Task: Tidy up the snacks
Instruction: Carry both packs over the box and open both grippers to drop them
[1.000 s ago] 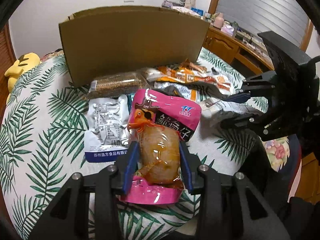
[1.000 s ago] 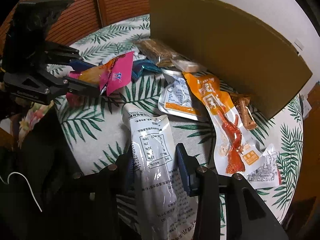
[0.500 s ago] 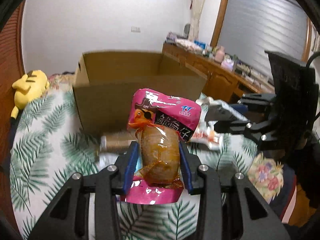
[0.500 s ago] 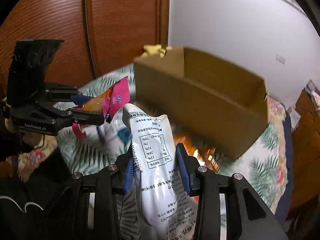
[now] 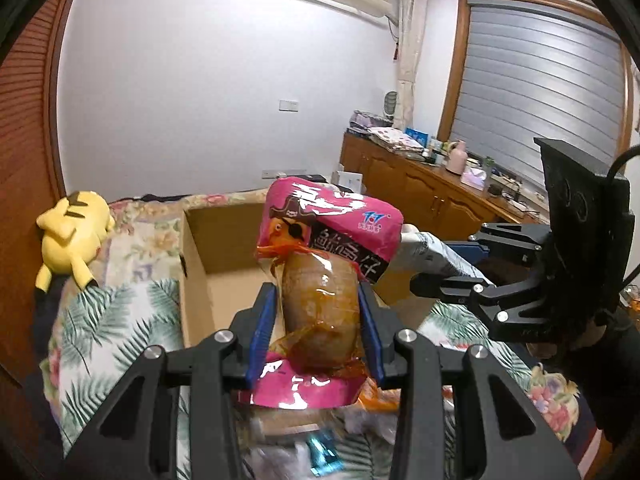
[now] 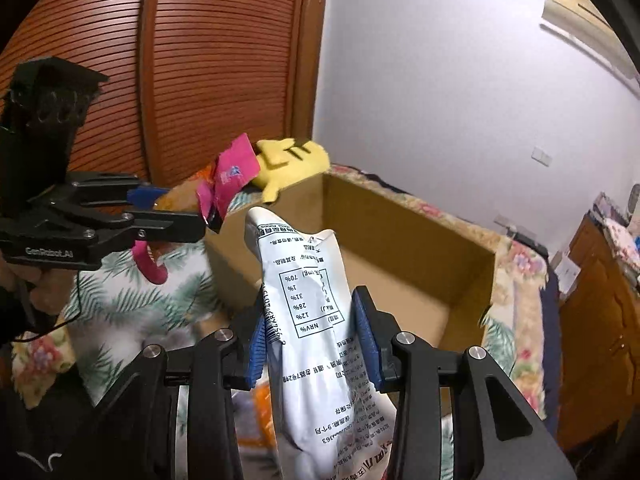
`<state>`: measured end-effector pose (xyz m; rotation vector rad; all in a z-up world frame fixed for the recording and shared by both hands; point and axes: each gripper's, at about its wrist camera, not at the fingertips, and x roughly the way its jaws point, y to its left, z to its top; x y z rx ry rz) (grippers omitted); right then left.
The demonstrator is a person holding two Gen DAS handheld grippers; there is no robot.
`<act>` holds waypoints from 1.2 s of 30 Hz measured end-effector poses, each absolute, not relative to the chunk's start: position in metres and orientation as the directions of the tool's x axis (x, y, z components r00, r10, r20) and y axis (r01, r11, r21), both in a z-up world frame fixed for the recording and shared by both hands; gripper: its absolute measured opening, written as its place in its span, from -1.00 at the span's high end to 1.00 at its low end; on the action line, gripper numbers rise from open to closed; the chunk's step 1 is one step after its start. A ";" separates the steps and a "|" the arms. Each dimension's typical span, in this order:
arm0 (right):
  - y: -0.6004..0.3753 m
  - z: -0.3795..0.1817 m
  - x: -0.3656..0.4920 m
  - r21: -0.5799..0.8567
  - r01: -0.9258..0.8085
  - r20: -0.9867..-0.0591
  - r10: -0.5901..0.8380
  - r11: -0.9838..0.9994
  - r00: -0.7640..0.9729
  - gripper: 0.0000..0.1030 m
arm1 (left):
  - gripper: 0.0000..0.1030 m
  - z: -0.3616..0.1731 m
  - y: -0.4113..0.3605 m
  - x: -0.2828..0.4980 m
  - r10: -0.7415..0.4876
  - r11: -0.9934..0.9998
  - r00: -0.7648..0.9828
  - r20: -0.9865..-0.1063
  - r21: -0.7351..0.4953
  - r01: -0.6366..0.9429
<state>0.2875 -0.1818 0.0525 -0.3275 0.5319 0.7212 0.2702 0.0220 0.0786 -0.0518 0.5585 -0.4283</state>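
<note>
My left gripper is shut on a pink snack pack with a brown piece showing through its clear window, held in the air over the near wall of an open cardboard box. My right gripper is shut on a white printed snack pouch, also raised in front of the box. The box inside looks bare. In the right wrist view the left gripper with the pink pack sits at left. In the left wrist view the right gripper with the white pouch sits at right.
Blurred loose snack packs lie below on the palm-leaf cloth. A yellow plush toy rests left of the box. A wooden sideboard with clutter runs along the right, and a slatted wooden door stands behind.
Both grippers rose from the cloth with their packs and now look over the box's near wall into it. The loose snacks dropped to the bottom of the views.
</note>
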 end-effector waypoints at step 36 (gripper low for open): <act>-0.160 0.026 0.399 0.022 -0.562 -0.632 0.447 0.827 0.633 -0.14 | -0.10 0.023 0.013 0.384 -0.247 0.966 0.727 -0.641 -0.101 0.240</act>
